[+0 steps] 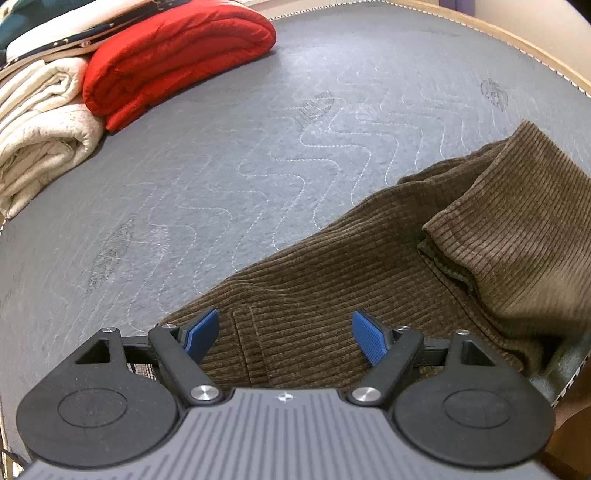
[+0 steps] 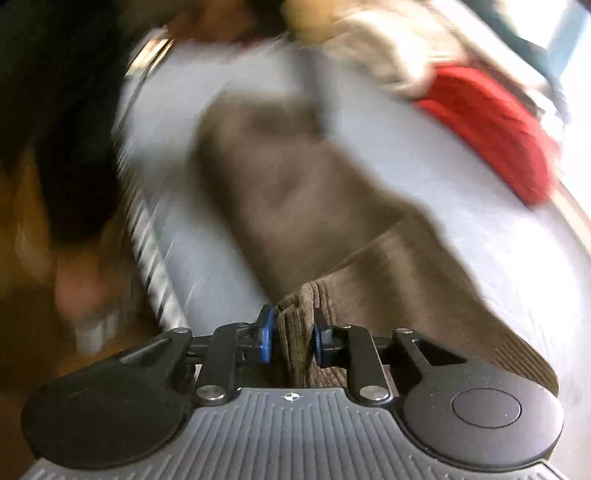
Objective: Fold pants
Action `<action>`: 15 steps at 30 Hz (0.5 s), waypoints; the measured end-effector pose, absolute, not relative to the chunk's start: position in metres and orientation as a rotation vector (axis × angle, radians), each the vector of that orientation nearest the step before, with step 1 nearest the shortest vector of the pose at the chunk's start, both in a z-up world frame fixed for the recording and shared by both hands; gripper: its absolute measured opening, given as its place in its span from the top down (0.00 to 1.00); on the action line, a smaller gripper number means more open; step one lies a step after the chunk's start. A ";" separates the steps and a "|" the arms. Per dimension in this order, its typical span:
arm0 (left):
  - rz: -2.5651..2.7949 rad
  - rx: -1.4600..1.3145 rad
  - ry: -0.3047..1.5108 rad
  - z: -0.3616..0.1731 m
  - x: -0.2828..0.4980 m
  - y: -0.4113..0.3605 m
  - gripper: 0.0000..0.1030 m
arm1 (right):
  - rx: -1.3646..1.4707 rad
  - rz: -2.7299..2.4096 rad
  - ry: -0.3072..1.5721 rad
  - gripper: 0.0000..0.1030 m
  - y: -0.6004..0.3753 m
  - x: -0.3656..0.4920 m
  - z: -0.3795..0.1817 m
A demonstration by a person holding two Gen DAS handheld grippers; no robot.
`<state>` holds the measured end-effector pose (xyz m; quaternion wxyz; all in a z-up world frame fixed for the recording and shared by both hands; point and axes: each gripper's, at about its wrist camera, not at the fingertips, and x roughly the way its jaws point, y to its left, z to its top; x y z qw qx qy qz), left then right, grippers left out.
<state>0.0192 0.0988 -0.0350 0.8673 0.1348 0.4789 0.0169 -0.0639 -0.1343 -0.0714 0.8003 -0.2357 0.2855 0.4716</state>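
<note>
No readable text anywhere

The grey quilted mattress (image 1: 258, 155) carries a few dark printed marks, too faint and smeared to make out as letters. The only sign is a small compass-like emblem on each gripper's grey ribbed body.

I count one pair of brown corduroy pants (image 1: 369, 295) on the one grey quilted surface (image 1: 221, 166). At its far edge I make out one folded red item (image 1: 173, 59) and two folded cream items (image 1: 40, 122) stacked beside it, with one dark-trimmed piece (image 1: 74, 33) on top. I carry two grippers, each with two blue pads (image 1: 369, 339).
</note>
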 end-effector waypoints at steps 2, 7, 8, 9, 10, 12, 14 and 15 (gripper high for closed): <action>0.042 0.272 0.998 -0.033 0.018 0.102 0.19 | -0.231 0.942 0.590 0.80 -0.157 -0.035 -0.038; 0.060 0.243 0.993 -0.028 0.015 0.111 0.19 | 0.383 0.718 0.381 0.80 -0.241 0.020 0.034; 0.064 0.241 0.993 -0.027 0.014 0.112 0.19 | 0.455 0.694 0.348 0.80 -0.254 0.026 0.042; 0.066 0.240 0.992 -0.027 0.013 0.114 0.19 | 0.503 0.670 0.314 0.80 -0.263 0.030 0.049; 0.068 0.237 0.990 -0.026 0.012 0.115 0.19 | 0.507 0.658 0.287 0.80 -0.265 0.031 0.056; 0.076 0.230 0.991 -0.025 0.011 0.119 0.19 | 0.455 0.688 0.287 0.80 -0.253 0.032 0.061; 0.087 0.225 0.993 -0.025 0.011 0.122 0.19 | 0.387 0.754 0.349 0.80 -0.225 0.033 0.053; 0.091 0.219 0.993 -0.025 0.010 0.124 0.19 | 0.322 0.798 0.405 0.80 -0.203 0.032 0.044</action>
